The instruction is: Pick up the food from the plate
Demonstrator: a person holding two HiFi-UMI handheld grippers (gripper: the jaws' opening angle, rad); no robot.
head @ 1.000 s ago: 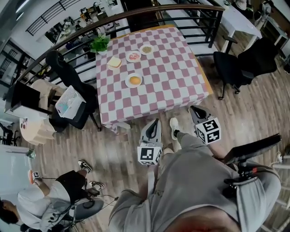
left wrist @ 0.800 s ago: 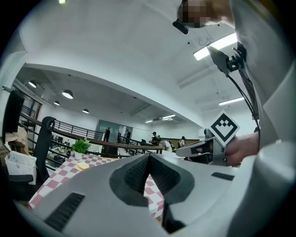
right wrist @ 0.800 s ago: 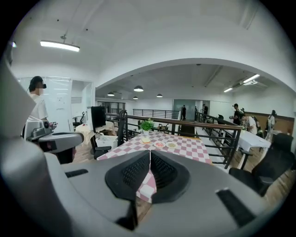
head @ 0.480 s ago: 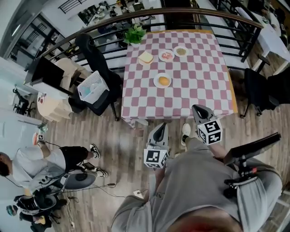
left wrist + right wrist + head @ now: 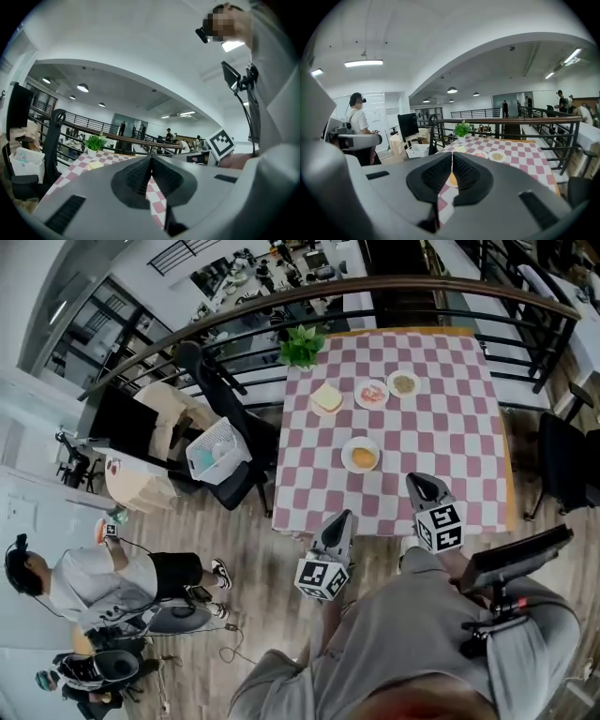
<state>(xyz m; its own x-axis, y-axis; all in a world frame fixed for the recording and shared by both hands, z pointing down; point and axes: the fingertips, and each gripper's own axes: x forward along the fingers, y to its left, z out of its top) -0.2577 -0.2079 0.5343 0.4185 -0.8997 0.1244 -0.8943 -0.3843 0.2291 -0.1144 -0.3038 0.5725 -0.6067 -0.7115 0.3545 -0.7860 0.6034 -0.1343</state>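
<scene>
Ahead of the left gripper (image 5: 342, 518) and off to its left stand a black chair (image 5: 225, 418) and a white basket (image 5: 216, 450), both outside the line of approach. Left gripper: jaws pressed together, nothing between them. It is held nearly level, short of the near edge of the tabletop (image 5: 450, 427), over the wood floor (image 5: 248, 563). Assessment: closed jaws suit carriage toward the work, as no food is within its reach.

Far beyond that gripper, at the tabletop's far left corner, stands a potted plant (image 5: 301, 345). Just nearer than it, three plates run in a row, left to right: sandwich plate (image 5: 327, 398), pink-food plate (image 5: 371, 393), brown-food plate (image 5: 404, 383). Set apart from that row and closest to both grippers is the near plate (image 5: 361, 455), bearing the orange food (image 5: 363, 458), a round bun-like piece, untouched. It lies ahead of the gap between the two grippers. Assessment: its position makes it the likeliest first target.

Right gripper (image 5: 419, 482): jaws likewise closed on nothing, tilted slightly downward, its tip showing against the near edge of the checked cloth. In the right gripper view the orange food (image 5: 452, 180) appears straight past the closed jaws, which suggests this gripper is being lined up on that plate. Finding: no pickup has begun, and the jaws must spread before any grasp.
</scene>
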